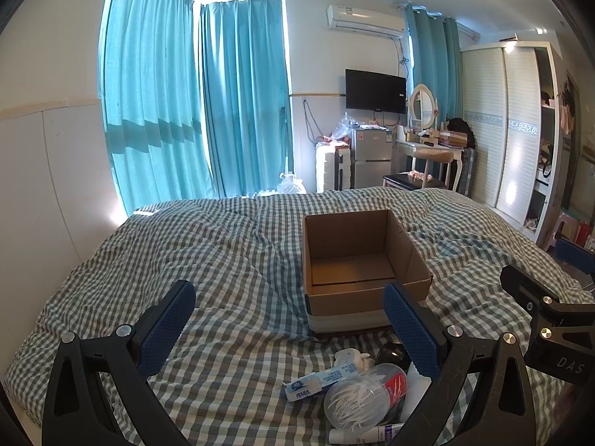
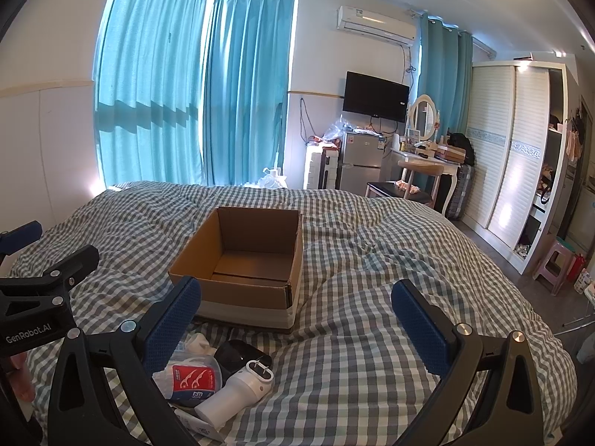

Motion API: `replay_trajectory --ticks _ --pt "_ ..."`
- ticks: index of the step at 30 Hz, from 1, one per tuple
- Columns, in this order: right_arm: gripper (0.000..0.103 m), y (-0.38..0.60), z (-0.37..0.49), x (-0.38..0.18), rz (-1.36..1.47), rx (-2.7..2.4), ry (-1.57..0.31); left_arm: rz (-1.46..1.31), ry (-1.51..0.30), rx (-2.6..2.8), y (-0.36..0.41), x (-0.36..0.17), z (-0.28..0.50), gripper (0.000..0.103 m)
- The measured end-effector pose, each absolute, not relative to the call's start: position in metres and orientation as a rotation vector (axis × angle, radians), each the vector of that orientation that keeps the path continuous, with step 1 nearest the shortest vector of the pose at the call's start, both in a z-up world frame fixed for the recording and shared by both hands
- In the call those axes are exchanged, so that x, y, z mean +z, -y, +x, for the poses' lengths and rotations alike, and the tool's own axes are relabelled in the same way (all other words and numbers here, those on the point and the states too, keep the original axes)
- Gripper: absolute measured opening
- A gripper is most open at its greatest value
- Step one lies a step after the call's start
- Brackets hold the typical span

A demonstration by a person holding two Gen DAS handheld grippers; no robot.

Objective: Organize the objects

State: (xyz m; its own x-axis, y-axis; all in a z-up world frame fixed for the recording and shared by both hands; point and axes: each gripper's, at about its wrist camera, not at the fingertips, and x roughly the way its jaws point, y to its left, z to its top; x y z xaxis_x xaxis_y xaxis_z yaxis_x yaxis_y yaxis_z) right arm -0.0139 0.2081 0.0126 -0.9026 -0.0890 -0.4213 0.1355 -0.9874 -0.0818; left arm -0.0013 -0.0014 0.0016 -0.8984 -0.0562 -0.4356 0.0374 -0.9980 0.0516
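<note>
An open, empty cardboard box (image 1: 357,260) sits on the checked bed; it also shows in the right wrist view (image 2: 245,260). In front of it lies a small pile: a clear jar of floss picks (image 1: 362,397) with a red label (image 2: 193,379), a Vinda tissue pack (image 1: 308,384), a white bottle with a strap lid (image 2: 238,390), a black rounded object (image 2: 238,355) and a white tube (image 1: 364,435). My left gripper (image 1: 290,316) is open above the pile's left side. My right gripper (image 2: 297,310) is open, to the right of the pile.
The checked duvet (image 2: 372,260) covers the whole bed. Beyond the bed's far edge stand a small fridge (image 1: 372,156), a dressing table with a mirror (image 1: 427,141), a wardrobe (image 1: 509,130) and a pink stool (image 2: 554,264). Blue curtains (image 1: 167,93) hang at the back left.
</note>
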Motion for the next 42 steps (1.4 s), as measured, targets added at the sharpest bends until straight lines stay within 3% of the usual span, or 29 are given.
replay_trajectory --ticks 30,42 --pt "0.103 -0.202 0.008 0.042 0.606 -2.915 -0.219 0.754 0.074 -2.994 0.010 0.011 0.014 0.103" --pt "0.103 -0.202 -0.017 -0.009 0.818 -2.845 -0.270 1.140 0.085 -2.950 0.006 -0.060 -0.022 0.103"
